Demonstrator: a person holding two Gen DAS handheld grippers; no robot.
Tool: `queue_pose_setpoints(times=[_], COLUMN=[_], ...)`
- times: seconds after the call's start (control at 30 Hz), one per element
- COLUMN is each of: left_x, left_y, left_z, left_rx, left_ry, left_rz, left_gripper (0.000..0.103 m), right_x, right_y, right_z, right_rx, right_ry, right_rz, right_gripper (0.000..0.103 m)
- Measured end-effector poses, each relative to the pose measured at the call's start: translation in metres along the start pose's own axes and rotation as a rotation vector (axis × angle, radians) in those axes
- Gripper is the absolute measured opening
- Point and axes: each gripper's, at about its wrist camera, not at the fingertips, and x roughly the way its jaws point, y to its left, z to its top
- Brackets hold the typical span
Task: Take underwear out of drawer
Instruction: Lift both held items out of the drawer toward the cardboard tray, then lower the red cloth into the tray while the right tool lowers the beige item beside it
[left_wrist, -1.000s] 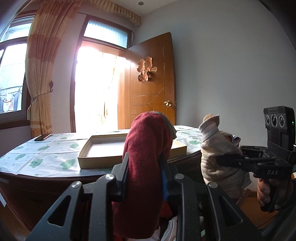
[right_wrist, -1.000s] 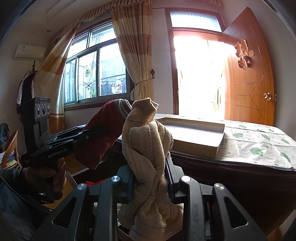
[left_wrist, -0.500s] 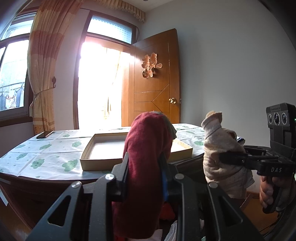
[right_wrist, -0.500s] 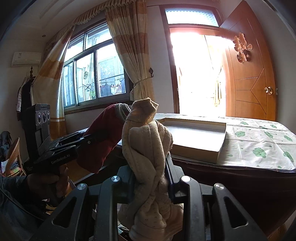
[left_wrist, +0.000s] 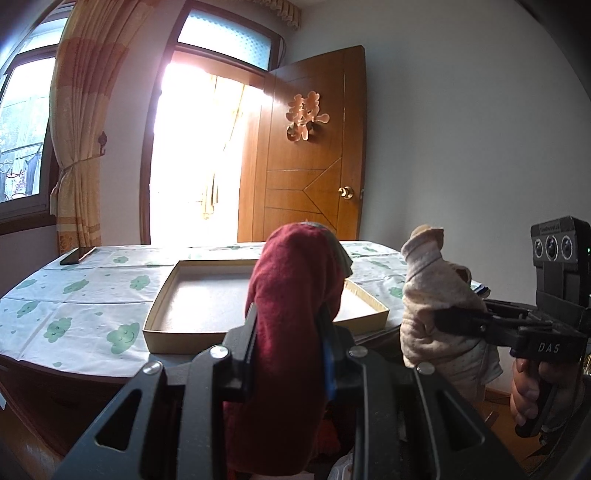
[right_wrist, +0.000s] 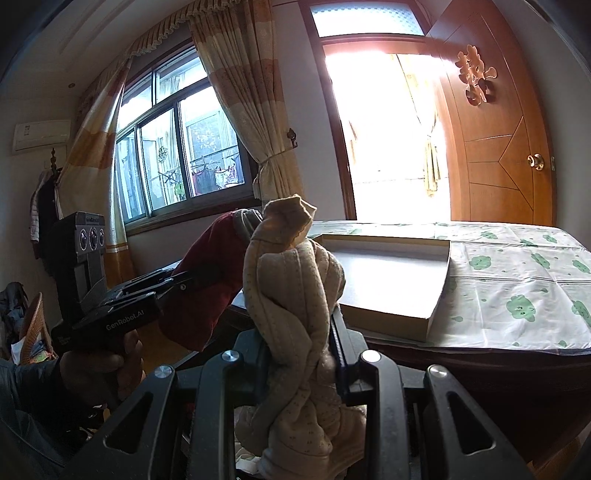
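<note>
1. Left wrist view: the fingers (left_wrist: 251, 332) of the left gripper (left_wrist: 290, 332) stand at lower centre, closed tight on a dark red underwear (left_wrist: 291, 295) bunched upright between them, its top rising above the pads and its lower end hanging below.
2. At the right of the frame the right gripper (left_wrist: 439, 319) pinches a cream dotted underwear (left_wrist: 432, 291), with the person's hand (left_wrist: 532, 391) on its handle at lower right.
3. Behind both, an open shallow cardboard box (left_wrist: 177, 338) lies on a table (left_wrist: 74, 306) with a cloud-print cloth; a phone (left_wrist: 77, 255) lies at the table's far left edge, and a wooden door (left_wrist: 310, 177) stands open at upper centre.
4. Right wrist view: the right gripper's fingers (right_wrist: 340, 350) at lower centre clamp the cream underwear, twisted and upright.
5. At left centre the left gripper holds the red underwear, raised beside the cream one; the box sits right of centre.
</note>
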Motion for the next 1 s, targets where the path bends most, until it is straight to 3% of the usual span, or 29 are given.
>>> queue_pose_setpoints(times=[0.5, 1.0], left_x=[0.053, 0.140], left_y=[0.010, 0.033], left_z=[0.038, 0.075], left_rx=[-0.047, -0.204], left_ry=[0.089, 0.232], left_rz=[-0.034, -0.046], left_gripper=[0.026, 0.026], right_x=[0.020, 0.068], right_y=[-0.039, -0.095], right_z=[0.037, 0.085], right_rx=[0.092, 0.201], right_ry=[0.023, 0.066], right_rz=[0.016, -0.007], right_gripper=[0.031, 0.031])
